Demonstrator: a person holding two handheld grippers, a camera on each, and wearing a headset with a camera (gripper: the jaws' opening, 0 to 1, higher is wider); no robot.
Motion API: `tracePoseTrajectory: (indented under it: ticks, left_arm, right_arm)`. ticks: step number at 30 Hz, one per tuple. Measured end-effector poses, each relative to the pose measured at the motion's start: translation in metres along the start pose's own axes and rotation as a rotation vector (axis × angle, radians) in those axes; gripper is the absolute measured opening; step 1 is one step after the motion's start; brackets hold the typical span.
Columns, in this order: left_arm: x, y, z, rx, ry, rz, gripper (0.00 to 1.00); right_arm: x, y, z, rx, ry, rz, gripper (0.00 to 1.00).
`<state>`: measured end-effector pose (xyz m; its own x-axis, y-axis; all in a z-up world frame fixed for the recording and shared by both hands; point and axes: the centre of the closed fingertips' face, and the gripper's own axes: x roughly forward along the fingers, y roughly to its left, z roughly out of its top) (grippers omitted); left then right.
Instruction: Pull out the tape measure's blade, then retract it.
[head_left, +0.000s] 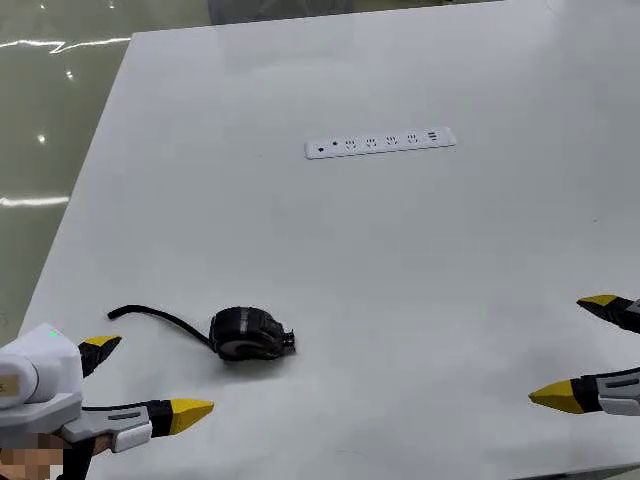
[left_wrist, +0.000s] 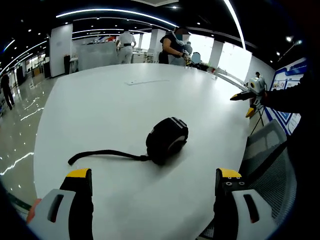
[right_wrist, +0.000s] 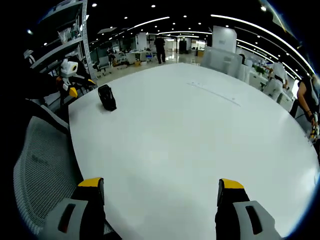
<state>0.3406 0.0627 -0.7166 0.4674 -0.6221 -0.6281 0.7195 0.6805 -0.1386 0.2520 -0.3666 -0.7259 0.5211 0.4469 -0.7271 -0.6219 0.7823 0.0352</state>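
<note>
Tape measure (head_left: 248, 334) rests near the table's (head_left: 400, 260) front-left edge, its strap (head_left: 155, 317) trailing leftward.
Left gripper (head_left: 150, 380), just beside it, and right gripper (head_left: 575, 348), well apart, both gape empty; the case looks rigid and smooth, so pinch its flat sides.

white table (head_left: 400, 250), power strip (head_left: 380, 143), mesh chair (right_wrist: 42, 165)

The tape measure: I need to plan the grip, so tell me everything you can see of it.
The tape measure is a compact rounded black case, plastic by its look, with a paler round side face. A thin black strap trails from it across the white table. Its blade looks fully retracted. It sits near the table's near left corner, just ahead of the open left gripper; only the table touches it.
</note>
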Motion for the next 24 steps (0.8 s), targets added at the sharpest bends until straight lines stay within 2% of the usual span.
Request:
tracePoseTrajectory:
  ticks: [7, 11, 12, 17, 24]
  left_arm:
    - [-0.0027, -0.0019, -0.0025, -0.009, 0.009, -0.010, 0.99]
    - [-0.0053, -0.0003, -0.0028, 0.002, 0.010, 0.007, 0.99]
    - [-0.0060, 0.0031, -0.0024, 0.024, 0.007, 0.026, 0.99]
    - [-0.0080, 0.0018, -0.0047, 0.002, 0.014, 0.017, 0.99]
    - [-0.0088, 0.0028, -0.0052, 0.008, 0.018, 0.022, 0.99]
  right_arm:
    - [-0.0042, -0.0017, -0.0038, 0.004, 0.004, -0.003, 0.93]
    - [-0.0040, -0.0024, -0.0038, 0.017, -0.002, 0.001, 0.93]
    - [-0.0035, -0.0023, -0.0045, 0.016, 0.000, 0.002, 0.93]
    - [-0.0030, -0.0039, -0.0068, 0.019, 0.002, 0.005, 0.94]
    - [-0.0031, -0.0066, -0.0072, 0.019, 0.000, 0.008, 0.94]
